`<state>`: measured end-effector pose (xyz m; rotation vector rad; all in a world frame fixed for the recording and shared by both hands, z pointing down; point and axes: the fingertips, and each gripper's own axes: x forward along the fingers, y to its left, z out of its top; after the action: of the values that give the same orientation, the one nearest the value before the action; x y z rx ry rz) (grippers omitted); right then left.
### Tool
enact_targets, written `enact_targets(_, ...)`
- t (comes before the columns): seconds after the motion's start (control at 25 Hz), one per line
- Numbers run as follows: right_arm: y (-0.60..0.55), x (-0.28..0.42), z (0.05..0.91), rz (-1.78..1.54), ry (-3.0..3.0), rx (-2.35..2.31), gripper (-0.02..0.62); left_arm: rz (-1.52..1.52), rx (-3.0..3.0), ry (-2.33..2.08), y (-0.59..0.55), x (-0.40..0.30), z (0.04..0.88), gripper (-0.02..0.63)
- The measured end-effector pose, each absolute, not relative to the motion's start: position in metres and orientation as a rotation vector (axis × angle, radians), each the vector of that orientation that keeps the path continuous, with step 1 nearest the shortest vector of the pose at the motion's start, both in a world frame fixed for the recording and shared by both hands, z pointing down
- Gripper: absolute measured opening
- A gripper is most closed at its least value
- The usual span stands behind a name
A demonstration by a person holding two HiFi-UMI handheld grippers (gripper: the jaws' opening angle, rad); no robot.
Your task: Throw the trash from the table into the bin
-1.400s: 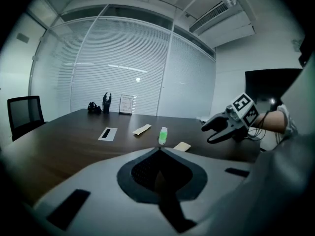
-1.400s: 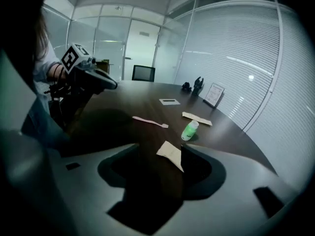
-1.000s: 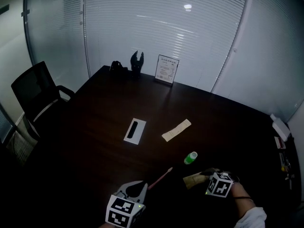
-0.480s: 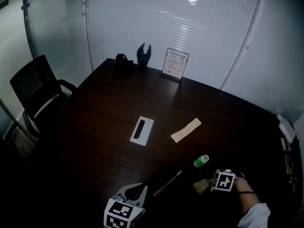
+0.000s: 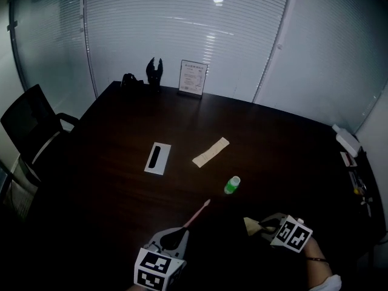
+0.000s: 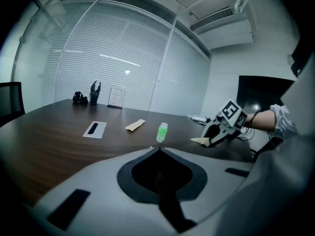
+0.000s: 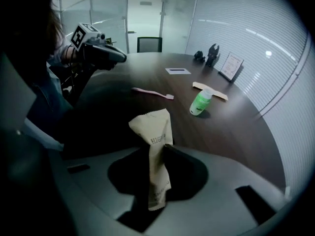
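The setting is a meeting room with glass walls and drawn blinds (image 5: 182,35), furnished with a large dark worktop (image 5: 109,187).

Nearest us, the left gripper (image 6: 158,149) hangs over the near edge of the worktop. Its fingers meet tip to tip and we see nothing between them.

Beside it, the right gripper (image 7: 157,151) points steeply down. Its fingers have just been closing and now pinch a beige packet (image 7: 156,132) at its middle, so that the upper end of the packet fans out beyond the fingertips. In the left gripper view the packet appears to sit just clear of the worktop.

Past the grippers, a pink toothbrush (image 5: 198,213) lies on the worktop, and a small green bottle (image 5: 232,185) lies just beyond it. Farther out rest a beige paper strip (image 5: 210,152) and a white card (image 5: 157,158) with a black bar. A framed notice (image 5: 193,77) and a dark figurine (image 5: 154,71) stand at the far end, and a black chair (image 5: 27,126) is drawn up on the left.

We judge that the step in hand is the pick-up of the first piece of trash, with the grip made and the carry not yet begun. The toothbrush, bottle and paper strip remain to be cleared.

We cannot identify a bin with certainty in any view. The next move therefore calls for locating it, carrying the packet over its mouth without loosening the pinch, and only then parting the fingers. The packet is thin and limp, so it could slip from the grip during a fast swing.
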<state>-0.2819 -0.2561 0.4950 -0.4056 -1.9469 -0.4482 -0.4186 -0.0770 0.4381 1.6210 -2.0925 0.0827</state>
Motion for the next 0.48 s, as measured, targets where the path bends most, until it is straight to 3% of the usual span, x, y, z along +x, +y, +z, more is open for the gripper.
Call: enact_targets(0.48,-0.225,0.083,0.426,-0.34,-2.224,0.015,0.081,0.209,1.951,-1.884,-0.134,-0.091,0.428,-0.002)
